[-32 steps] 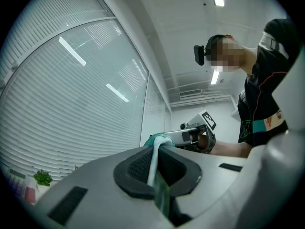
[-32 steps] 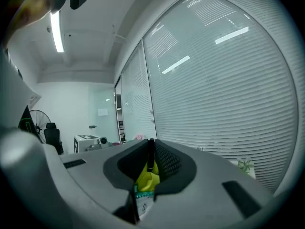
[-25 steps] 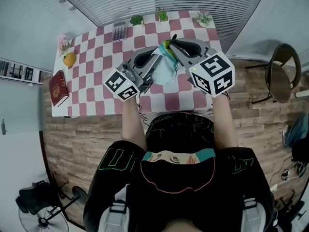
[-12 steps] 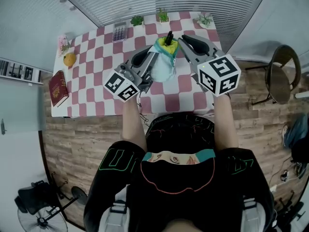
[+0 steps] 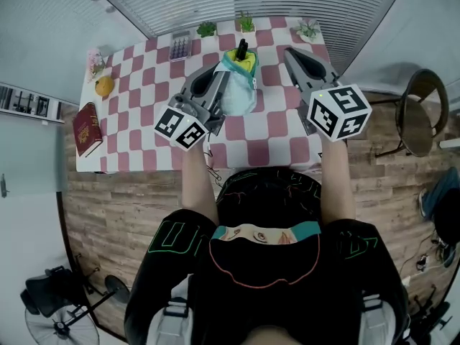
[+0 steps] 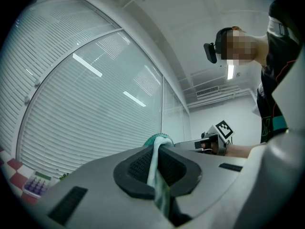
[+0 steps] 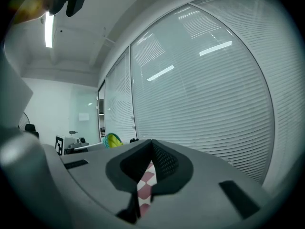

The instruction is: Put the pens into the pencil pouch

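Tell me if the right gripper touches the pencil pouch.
Apart. The head view shows checkered tablecloth between the right gripper and the pencil pouch; the right gripper view shows jaws just closed, empty.

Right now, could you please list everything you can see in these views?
Table: one, red-and-white checked, centre.
Pouch: one, pale blue, yellow lining, above table.
Pen: one, black, sticking out of pouch.
Plants: three, green, table's far edge.
Calculator: one, grey, far side.
Orange: one, orange, left side.
Book: one, red, left edge.
Chair: one, dark, right of table.
Fan: one, black, floor, lower left.
Person: one, black clothes, foreground.
Left hand-held gripper: one, grey, shut on pouch.
Right hand-held gripper: one, grey, just closed, empty.
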`<state>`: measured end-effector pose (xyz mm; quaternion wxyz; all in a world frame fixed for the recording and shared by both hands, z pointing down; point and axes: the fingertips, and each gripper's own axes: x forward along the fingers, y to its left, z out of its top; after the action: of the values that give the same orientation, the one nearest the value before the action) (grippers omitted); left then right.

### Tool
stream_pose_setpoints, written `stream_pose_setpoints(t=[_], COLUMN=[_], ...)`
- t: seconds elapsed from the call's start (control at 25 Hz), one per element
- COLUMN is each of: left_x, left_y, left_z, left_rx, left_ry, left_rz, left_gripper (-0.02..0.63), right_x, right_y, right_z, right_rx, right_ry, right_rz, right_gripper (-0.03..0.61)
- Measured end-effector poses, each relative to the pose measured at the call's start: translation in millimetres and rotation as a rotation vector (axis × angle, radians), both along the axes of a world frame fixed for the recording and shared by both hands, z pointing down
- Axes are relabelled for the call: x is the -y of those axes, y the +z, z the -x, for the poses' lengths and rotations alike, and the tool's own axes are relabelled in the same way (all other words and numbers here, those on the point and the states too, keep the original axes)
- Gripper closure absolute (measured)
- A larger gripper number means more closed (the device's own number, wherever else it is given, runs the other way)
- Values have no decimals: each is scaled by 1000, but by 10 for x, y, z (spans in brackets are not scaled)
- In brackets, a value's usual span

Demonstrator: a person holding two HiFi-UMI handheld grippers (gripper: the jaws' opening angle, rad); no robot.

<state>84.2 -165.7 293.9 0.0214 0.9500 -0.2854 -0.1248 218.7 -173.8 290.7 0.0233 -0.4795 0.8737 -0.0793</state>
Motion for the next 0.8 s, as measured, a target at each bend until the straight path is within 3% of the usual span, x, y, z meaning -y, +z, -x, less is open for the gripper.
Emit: stream_pose_setpoints(t=[0.32,0.56,0.8], left_x=[30,169,337], left_y=[-127,-172,-215], left_z=[66,193,348], left_rx=[-15,21,-14], left_ry=[-27,-159,-291], left_rz=[-24,-17,19], left_gripper=[612,612,612], right_x=[57,93,196], right_y=[30,35,171], right_z=[-137,-239,-409], right_rx=[35,46,37], right_ry=[55,99,151], right_rz=[7,2,20], right_gripper=[577,577,577])
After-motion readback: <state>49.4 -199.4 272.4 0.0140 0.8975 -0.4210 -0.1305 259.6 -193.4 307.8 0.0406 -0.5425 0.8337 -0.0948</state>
